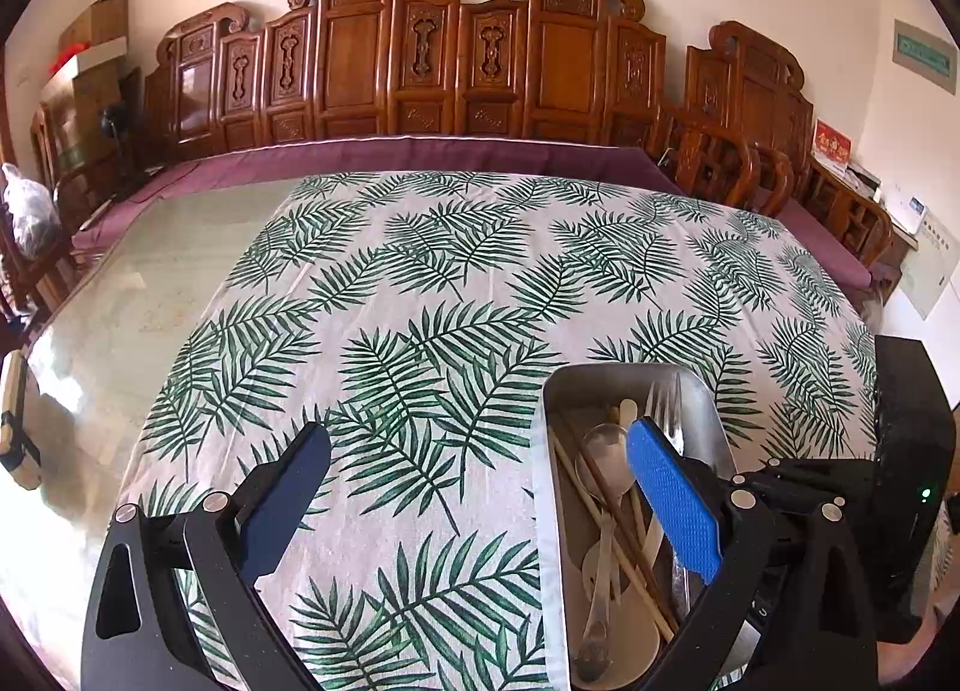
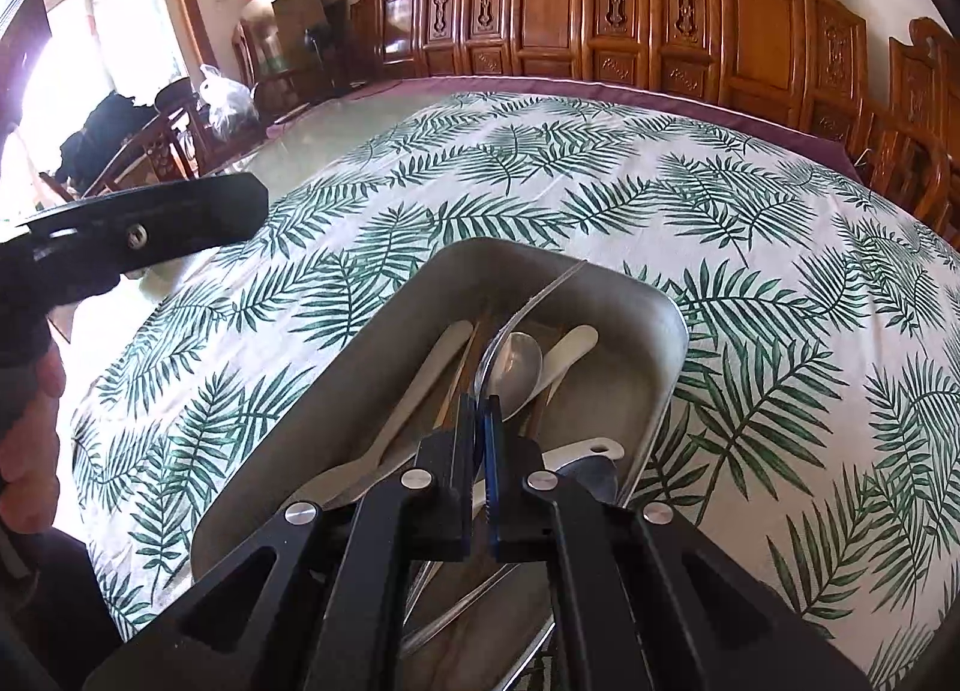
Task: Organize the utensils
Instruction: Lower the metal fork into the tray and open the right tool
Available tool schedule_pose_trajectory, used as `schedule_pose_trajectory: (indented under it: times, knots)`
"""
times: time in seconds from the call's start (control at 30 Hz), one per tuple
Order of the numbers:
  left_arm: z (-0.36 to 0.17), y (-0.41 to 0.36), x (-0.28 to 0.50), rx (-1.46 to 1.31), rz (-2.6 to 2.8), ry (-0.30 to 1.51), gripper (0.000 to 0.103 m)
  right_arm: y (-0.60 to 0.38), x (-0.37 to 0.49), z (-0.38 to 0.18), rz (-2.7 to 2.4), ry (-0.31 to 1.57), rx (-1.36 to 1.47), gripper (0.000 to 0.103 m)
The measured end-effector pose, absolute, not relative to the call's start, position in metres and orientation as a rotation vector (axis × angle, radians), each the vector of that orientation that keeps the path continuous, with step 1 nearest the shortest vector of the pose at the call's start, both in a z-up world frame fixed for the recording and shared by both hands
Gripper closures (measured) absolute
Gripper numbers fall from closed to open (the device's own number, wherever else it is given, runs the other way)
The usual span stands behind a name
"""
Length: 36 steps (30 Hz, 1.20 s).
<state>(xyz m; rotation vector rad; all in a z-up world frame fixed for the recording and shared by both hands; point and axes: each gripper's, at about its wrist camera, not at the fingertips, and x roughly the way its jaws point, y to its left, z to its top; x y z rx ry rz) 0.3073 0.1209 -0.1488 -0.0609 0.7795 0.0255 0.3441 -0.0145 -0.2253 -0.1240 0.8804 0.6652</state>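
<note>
A metal tray (image 1: 600, 373) on the leaf-print cloth holds a metal spoon (image 1: 606, 445), wooden chopsticks (image 1: 606, 517), white spoons and a metal fork (image 1: 660, 397). My left gripper (image 1: 480, 433) is wide open with nothing between its blue pads; its right finger hangs over the tray, its left finger over the cloth. In the right wrist view my right gripper (image 2: 479, 403) is low over the tray (image 2: 510, 247), shut on the fork (image 2: 540, 295), which runs edge-on toward the far rim. The metal spoon (image 2: 519, 367) and a white spoon (image 2: 420, 391) lie just beneath.
The leaf-print tablecloth (image 1: 450, 271) covers most of a glass-topped table (image 1: 150, 301). Carved wooden chairs (image 1: 420, 66) line the far edge. The right gripper's black housing (image 1: 912, 451) stands just right of the tray. A hand (image 2: 24, 421) holds the left gripper's body (image 2: 150, 229).
</note>
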Motion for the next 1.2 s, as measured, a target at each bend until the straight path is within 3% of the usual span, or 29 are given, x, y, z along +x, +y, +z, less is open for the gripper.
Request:
schedule_pose_trajectory:
  times: [0.97,1.2]
  knots:
    - [-0.151,0.11,0.303,-0.049,0.014,0.786,0.008,-0.046,0.329,-0.197,0.639,0.804,-0.06,0.095]
    - [-0.145,0.102,0.287,-0.053,0.01,0.788,0.008,-0.082,0.306,-0.18,0.542,0.8,-0.013,0.065]
